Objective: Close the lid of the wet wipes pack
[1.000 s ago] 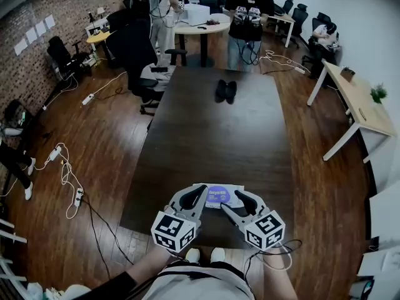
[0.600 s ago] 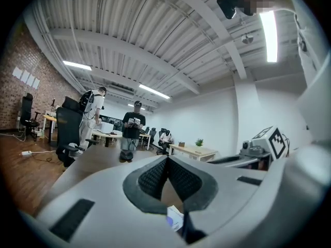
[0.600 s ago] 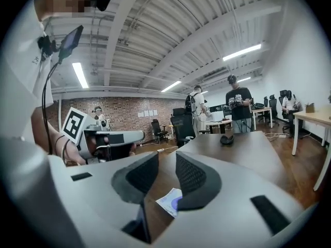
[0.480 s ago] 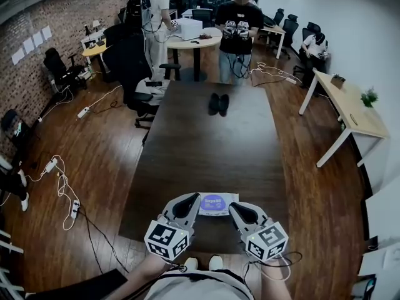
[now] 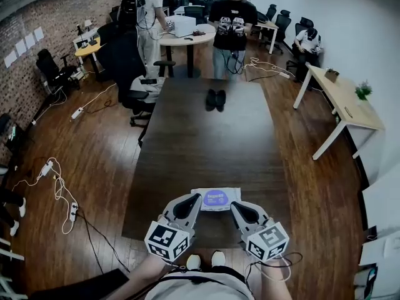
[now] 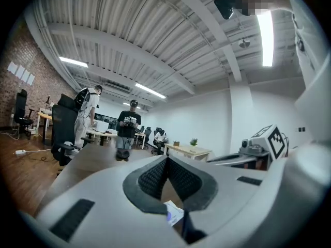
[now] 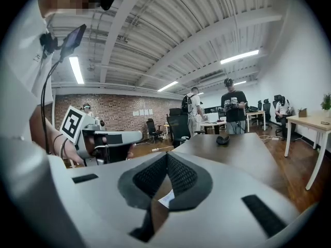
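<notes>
The wet wipes pack [image 5: 215,199] is white with a purple oval lid and lies flat near the front edge of the dark table [image 5: 206,142]. My left gripper [image 5: 194,199] hovers at the pack's near left corner with its jaws shut and empty. My right gripper [image 5: 235,205] hovers at the near right corner, also shut on nothing. In the left gripper view the pads [image 6: 155,177] meet at the tip, and a corner of the pack [image 6: 174,213] shows below them. The right gripper view shows closed pads [image 7: 178,174] with a sliver of the pack [image 7: 165,199] beneath.
A pair of black shoes [image 5: 215,100] sits at the table's far end. Beyond it stand two people [image 5: 228,24] and a round table [image 5: 184,39]. An office chair [image 5: 134,74] is at the left, a white desk [image 5: 344,99] at the right, and cables [image 5: 59,186] lie on the floor.
The right gripper's jaws have gone from wide open to shut. Both grippers have drawn back and up from the sides of the pack to its near edge.
</notes>
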The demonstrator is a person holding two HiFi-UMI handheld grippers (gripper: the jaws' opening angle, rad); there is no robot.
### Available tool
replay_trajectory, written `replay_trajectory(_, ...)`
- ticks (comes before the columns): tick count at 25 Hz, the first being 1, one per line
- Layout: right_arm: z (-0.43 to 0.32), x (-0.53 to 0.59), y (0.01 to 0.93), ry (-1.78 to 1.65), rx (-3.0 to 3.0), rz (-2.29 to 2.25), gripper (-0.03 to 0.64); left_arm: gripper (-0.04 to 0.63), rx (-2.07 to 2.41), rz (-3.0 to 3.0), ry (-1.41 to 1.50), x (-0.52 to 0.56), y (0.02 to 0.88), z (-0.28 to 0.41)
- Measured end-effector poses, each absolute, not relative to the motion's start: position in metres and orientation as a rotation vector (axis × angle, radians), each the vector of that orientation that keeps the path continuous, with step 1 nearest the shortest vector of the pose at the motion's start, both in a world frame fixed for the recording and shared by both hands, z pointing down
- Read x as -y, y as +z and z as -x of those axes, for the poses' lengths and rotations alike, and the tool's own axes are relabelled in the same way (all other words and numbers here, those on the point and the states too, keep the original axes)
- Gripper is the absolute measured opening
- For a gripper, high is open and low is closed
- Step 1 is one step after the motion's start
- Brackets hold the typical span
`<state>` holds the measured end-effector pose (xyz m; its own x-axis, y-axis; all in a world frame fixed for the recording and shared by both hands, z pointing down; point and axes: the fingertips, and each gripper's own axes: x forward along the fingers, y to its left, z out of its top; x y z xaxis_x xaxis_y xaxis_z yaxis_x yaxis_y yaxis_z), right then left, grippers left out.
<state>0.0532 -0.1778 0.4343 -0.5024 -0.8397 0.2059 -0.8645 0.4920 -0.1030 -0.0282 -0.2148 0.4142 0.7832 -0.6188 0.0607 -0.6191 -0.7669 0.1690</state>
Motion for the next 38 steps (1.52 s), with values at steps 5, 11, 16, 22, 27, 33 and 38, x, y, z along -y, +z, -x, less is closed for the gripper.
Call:
replay_trajectory(5, -0.044, 0.161, 0.441, 0.313, 2.568, -1.537, 0.007, 0.002, 0.935, -2.781, 0.012, 0.206, 0.427, 0.038)
replay_trajectory(11, -0.028, 0.140, 0.448, 0.364, 2.557, -1.540, 0.006, 0.002, 0.922, -2.757, 0.017, 0.192, 0.434, 0.051)
replay_trajectory(16, -0.022, 0.118, 0.442, 0.329, 2.563, -1.522, 0.008, 0.002, 0.920, -2.755, 0.006, 0.169, 0.432, 0.051)
replay_trajectory(22, -0.029, 0.068, 0.431, 0.300, 2.603, -1.540, 0.007, 0.002, 0.929, -2.773, -0.024, 0.117, 0.424, 0.040)
replay_trajectory(27, -0.041, -0.006, 0.427, 0.263, 2.624, -1.561, 0.008, 0.002, 0.940, -2.787, -0.041, 0.040, 0.420, 0.026)
replay_trajectory(33, -0.055, -0.106, 0.428, 0.265, 2.662, -1.569, 0.008, 0.002, 0.997, -2.769, -0.030, -0.071, 0.426, 0.023)
replay_trajectory(38, -0.065, -0.180, 0.420, 0.280, 2.683, -1.618, 0.008, 0.002, 1.037, -2.780, -0.020, -0.150, 0.417, 0.031)
